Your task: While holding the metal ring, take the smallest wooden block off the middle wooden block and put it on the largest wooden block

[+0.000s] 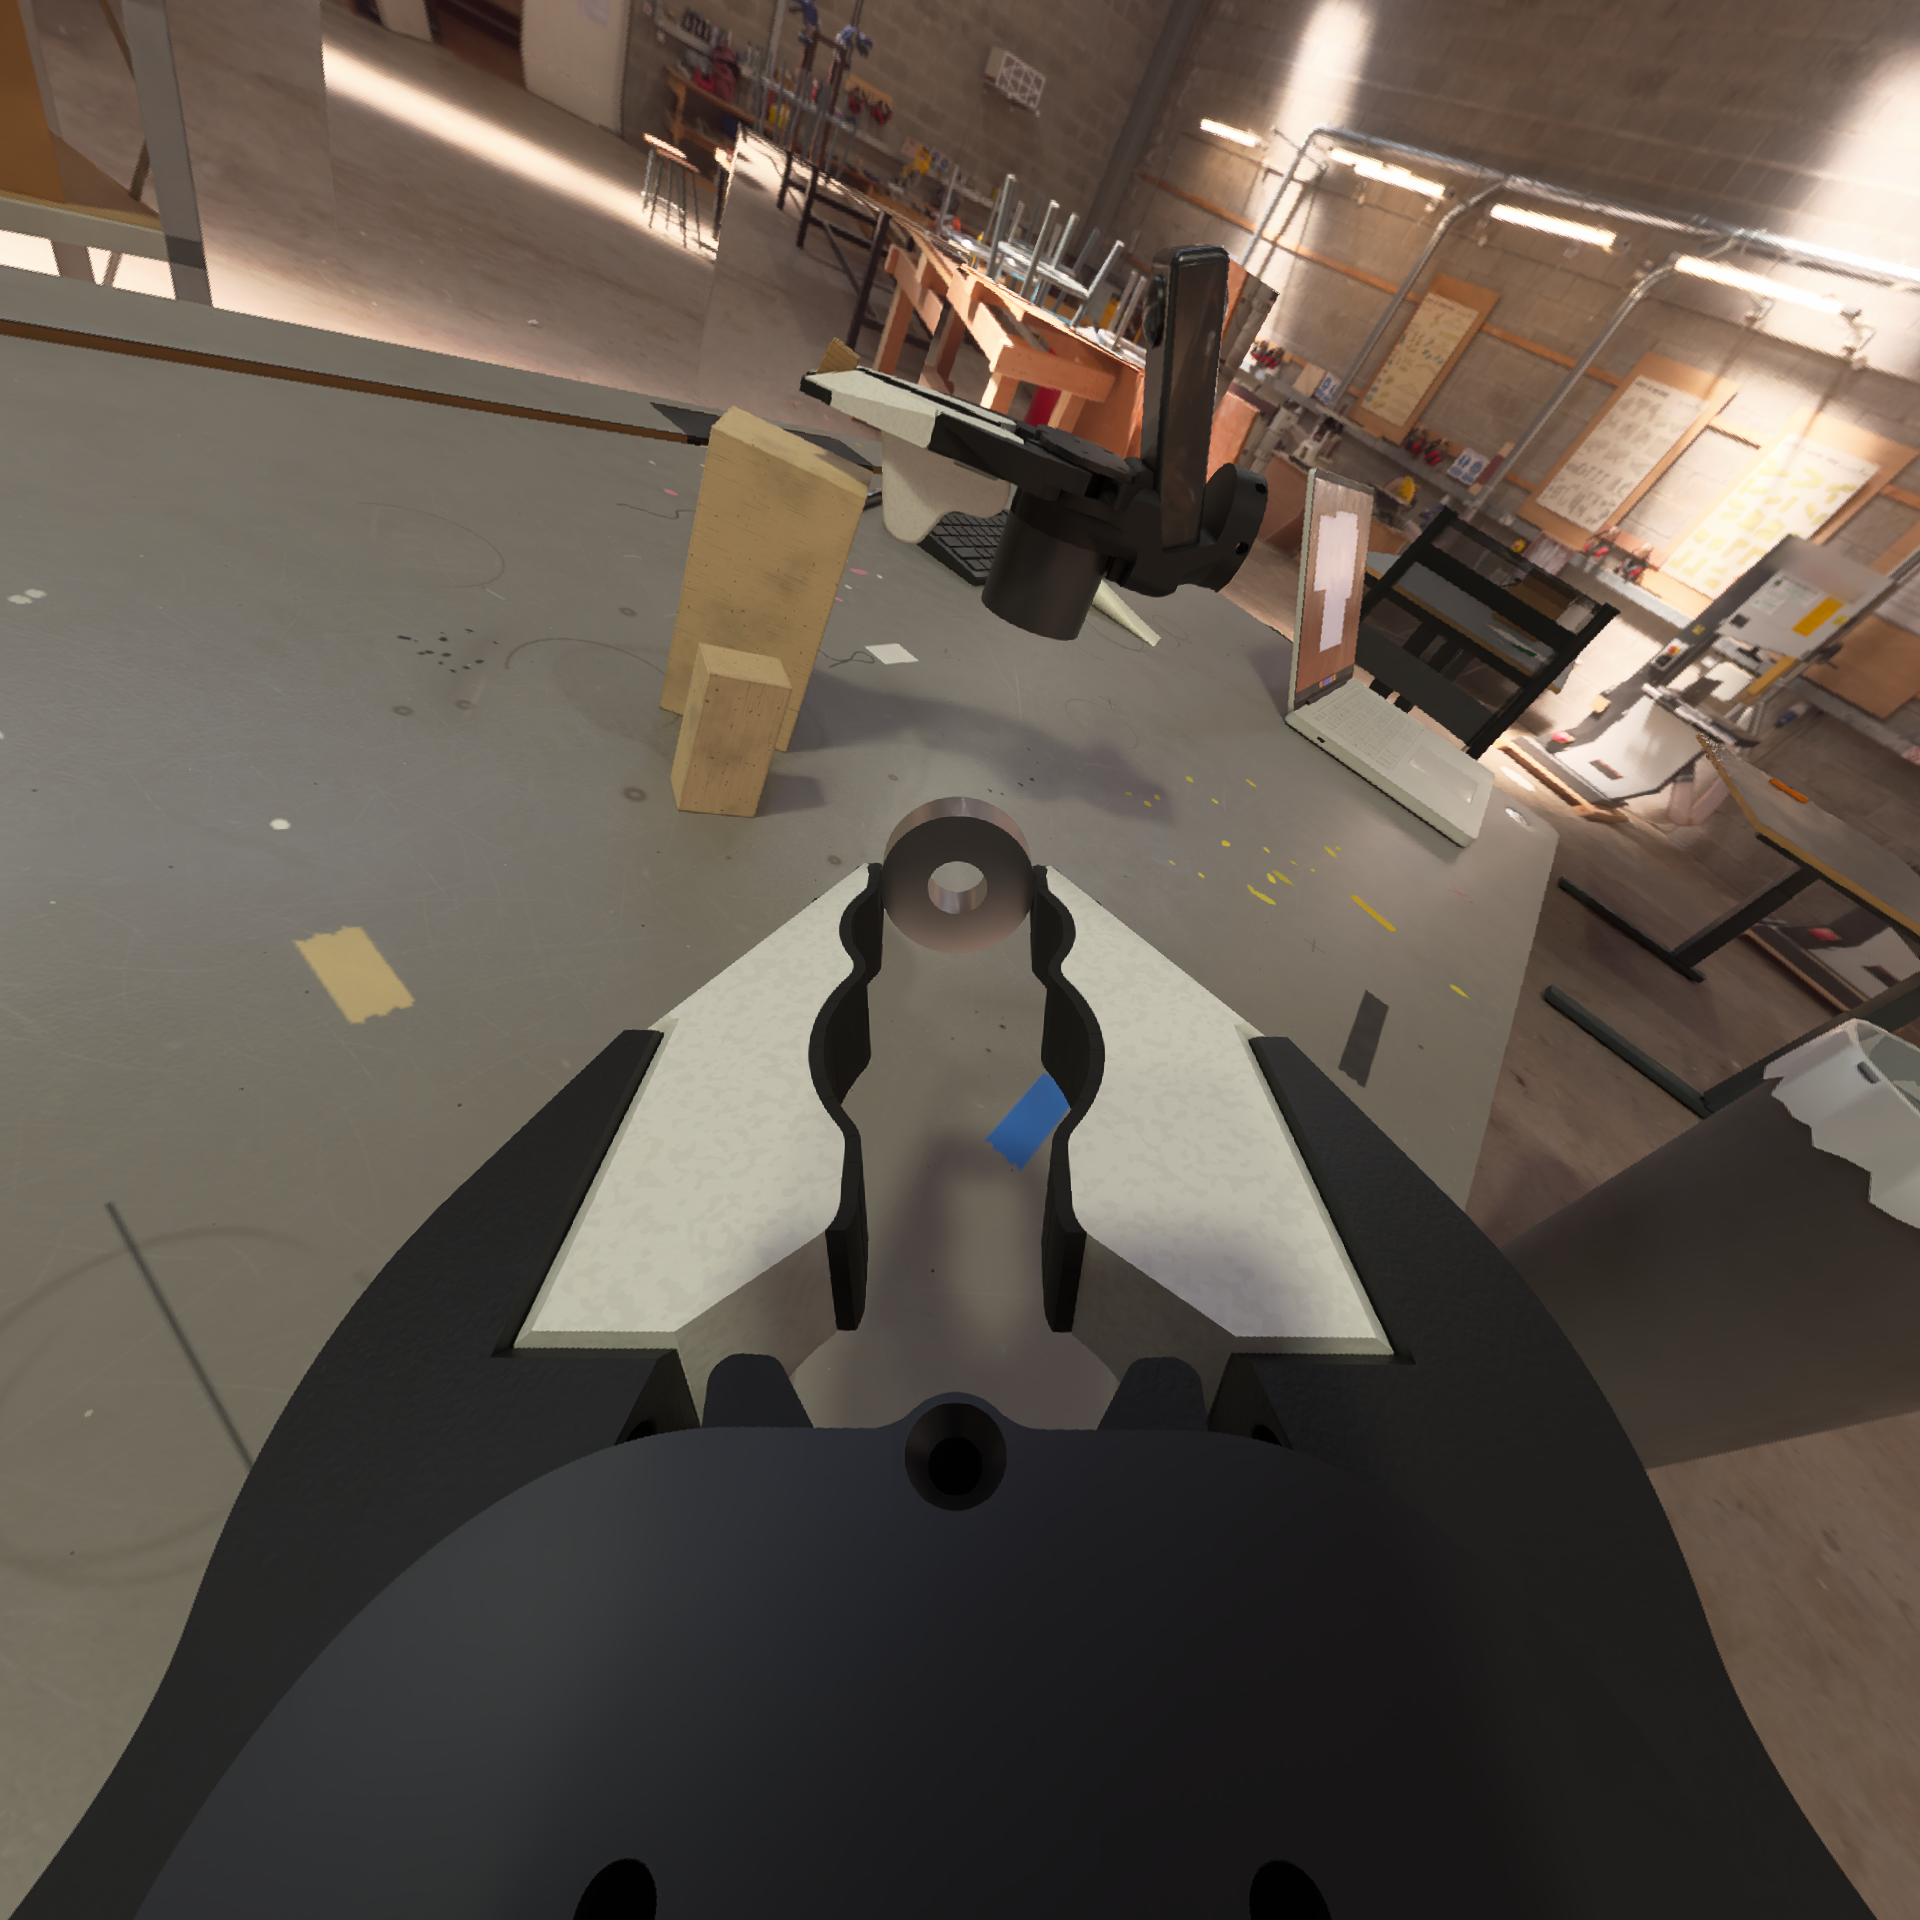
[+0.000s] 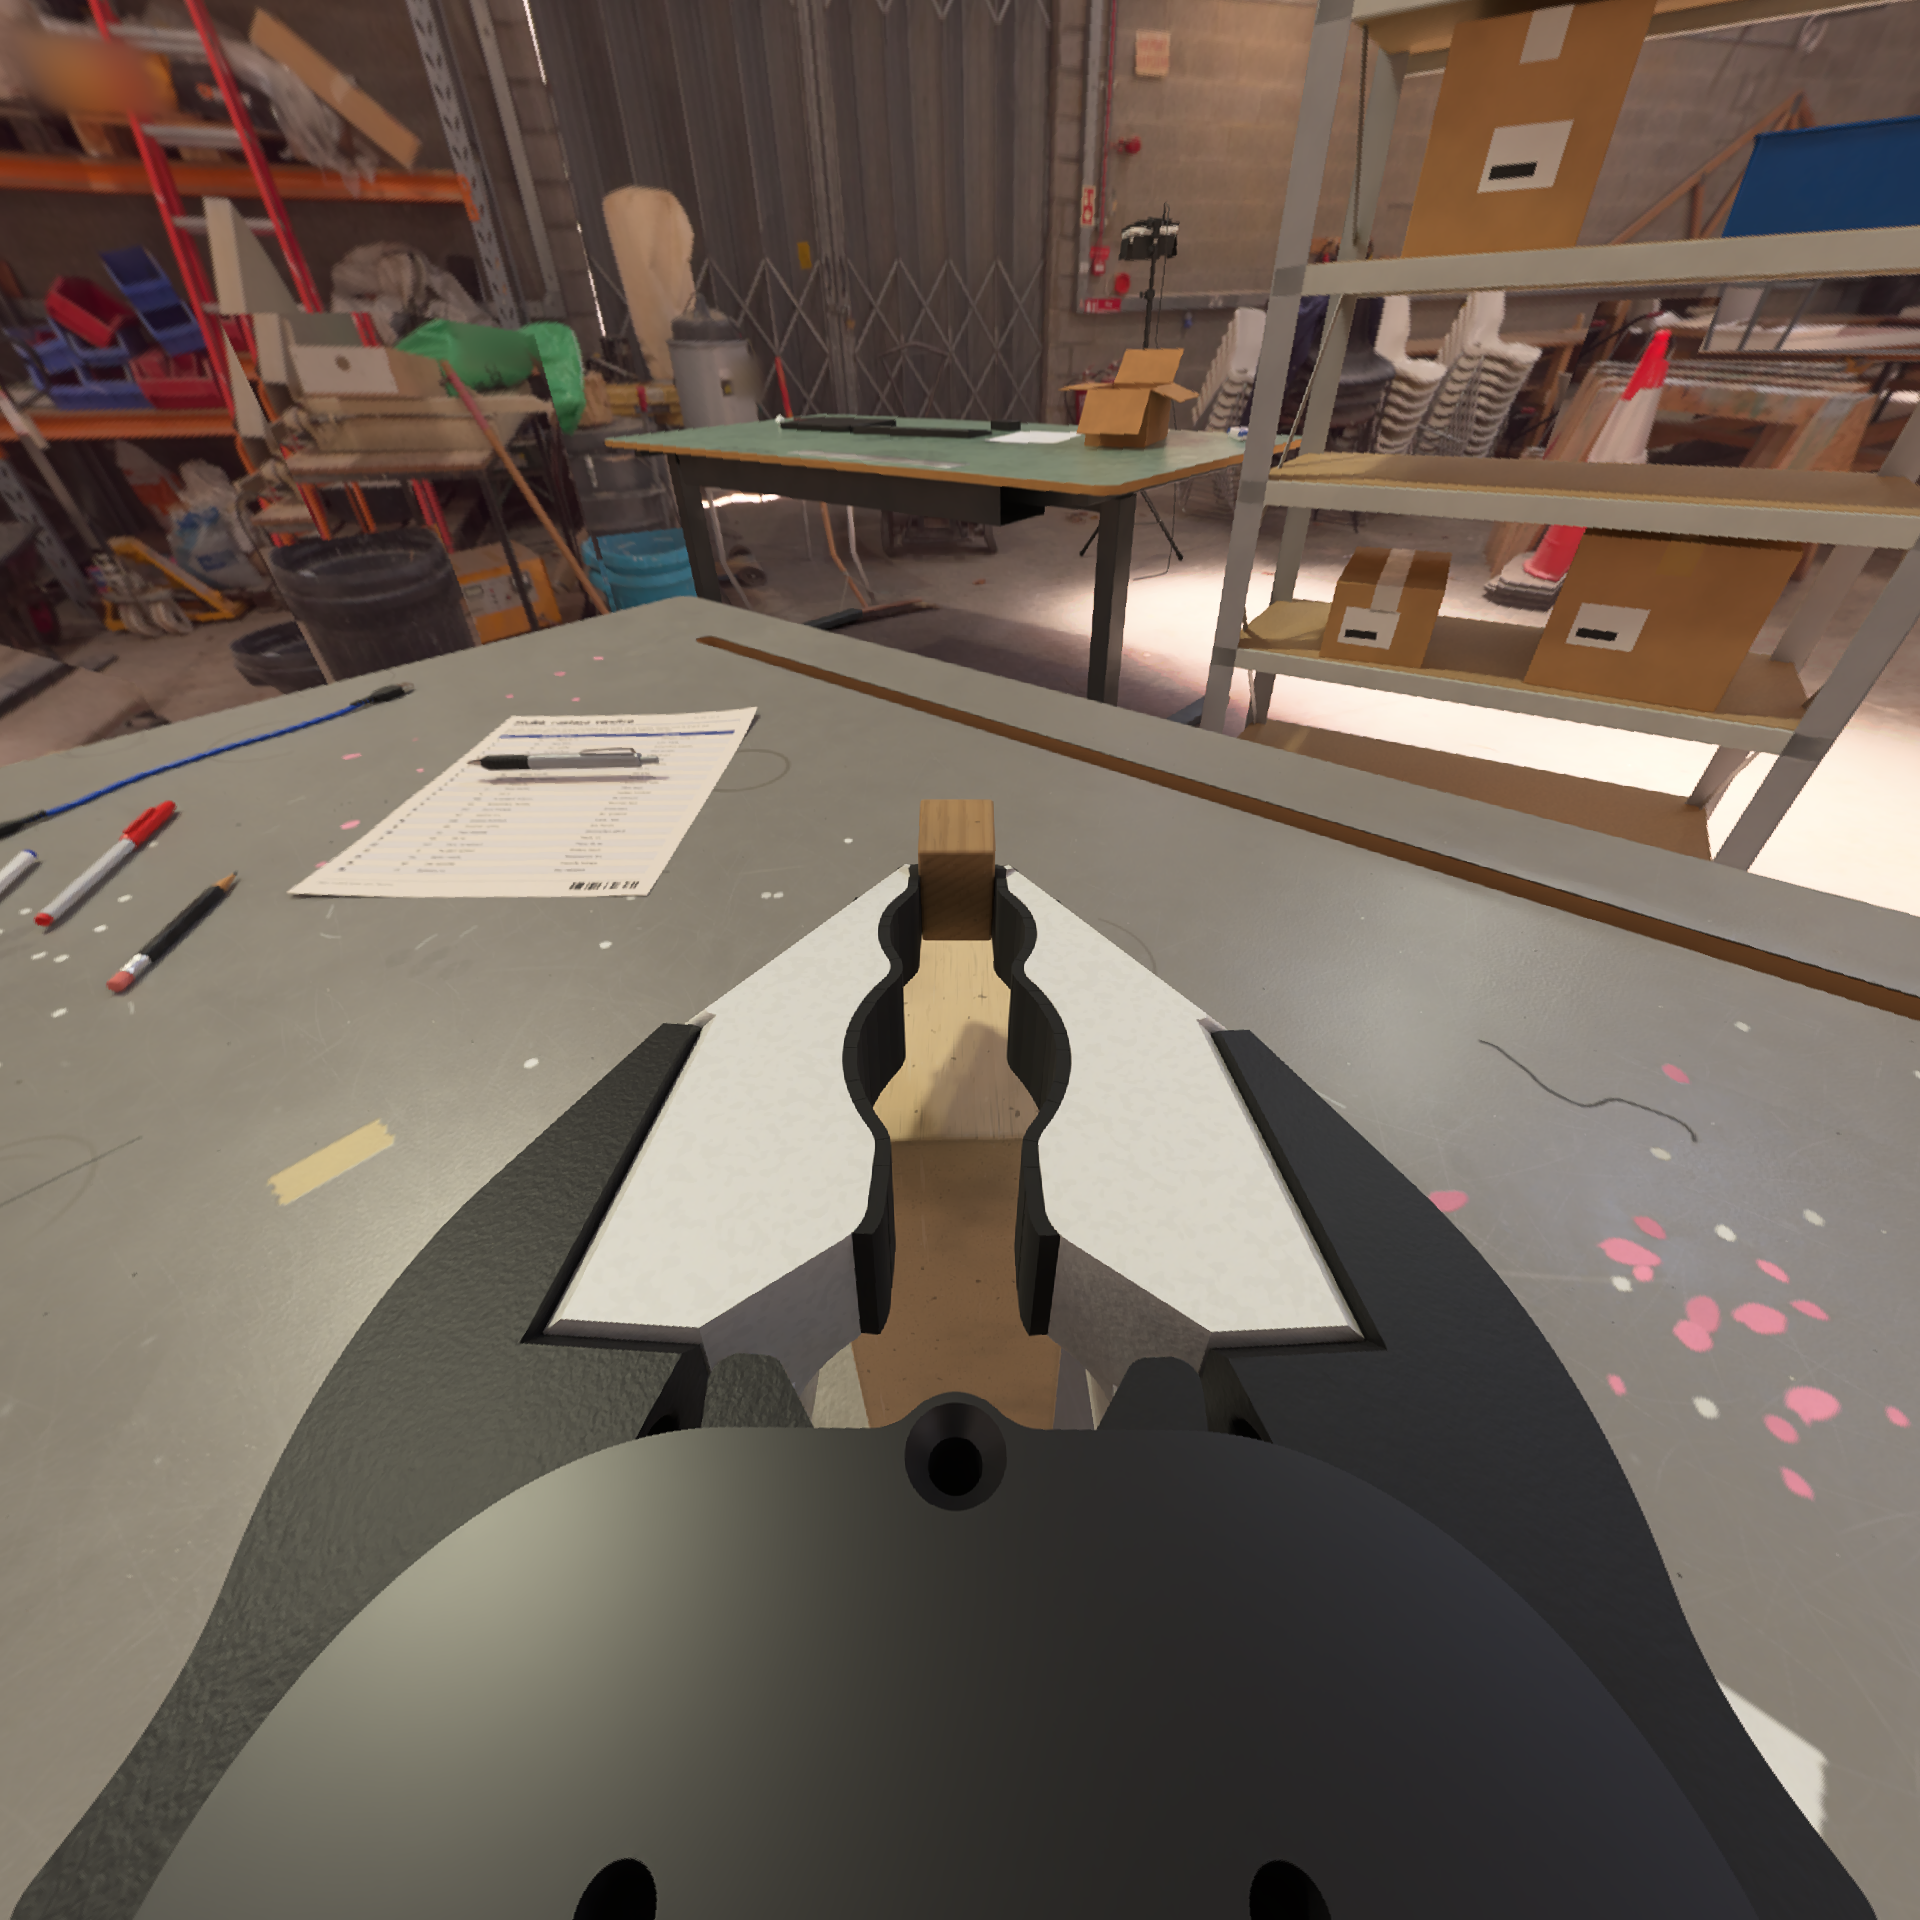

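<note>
The smallest wooden block (image 2: 956, 878) sits pinched between the fingertips of the right gripper (image 2: 956, 883), held up above the pale top face of the largest wooden block (image 2: 951, 1049); whether it touches that face I cannot tell. From the left wrist view that largest wooden block (image 1: 764, 566) stands upright on the grey worktable (image 1: 312, 675), with the middle wooden block (image 1: 727, 727) upright just in front of it and touching or nearly so, and the right gripper (image 1: 831, 390) hangs over the tall block's top. Nearer than the blocks, the left gripper (image 1: 956, 883) is clamped on the metal ring (image 1: 956, 886), its hole facing the camera, held clear of the table. A scrap of blue tape (image 1: 1027, 1120) and a strip of tan masking tape (image 1: 353, 974) lie on the table near that gripper, and an open white laptop (image 1: 1371, 665) stands off beyond the ring. On the far side of the blocks lie a printed sheet (image 2: 540, 805) with a pen (image 2: 566, 762) on it, a red marker (image 2: 104, 862) and a pencil (image 2: 171, 933). Beyond are metal shelves with cardboard boxes (image 2: 1652, 618) and a green table (image 2: 935, 447).
</note>
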You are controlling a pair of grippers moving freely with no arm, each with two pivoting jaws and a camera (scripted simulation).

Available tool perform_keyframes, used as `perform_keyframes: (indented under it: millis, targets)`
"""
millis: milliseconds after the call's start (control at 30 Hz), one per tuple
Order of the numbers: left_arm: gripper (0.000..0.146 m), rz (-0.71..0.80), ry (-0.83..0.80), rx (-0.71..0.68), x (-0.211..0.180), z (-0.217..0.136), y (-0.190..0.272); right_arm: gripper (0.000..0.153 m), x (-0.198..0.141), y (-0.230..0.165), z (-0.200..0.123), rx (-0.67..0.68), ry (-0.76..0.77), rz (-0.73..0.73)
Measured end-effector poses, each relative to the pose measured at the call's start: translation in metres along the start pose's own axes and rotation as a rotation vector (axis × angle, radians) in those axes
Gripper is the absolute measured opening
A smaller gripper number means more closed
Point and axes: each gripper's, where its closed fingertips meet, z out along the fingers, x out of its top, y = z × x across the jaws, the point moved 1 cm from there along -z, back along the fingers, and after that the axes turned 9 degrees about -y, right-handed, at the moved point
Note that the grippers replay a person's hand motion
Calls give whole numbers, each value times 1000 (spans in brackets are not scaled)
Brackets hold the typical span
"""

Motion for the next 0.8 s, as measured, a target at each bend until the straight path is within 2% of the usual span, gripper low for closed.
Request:
perform_keyframes:
  millis: [300,467,567,800]
  targets:
    - [28,-1,0,-2,0,0,0,12,-13,-3,9,-2,-84,-17]
    - [28,1,0,-1,0,0,0,12,-18,-2,12,14,-108,33]
    - [28,1,-1,-2,0,1,0,36,-15,0,10,10,-93,55]
    - [28,1,-2,-4,0,1,1,39,6,-1,-5,37,-7,51]
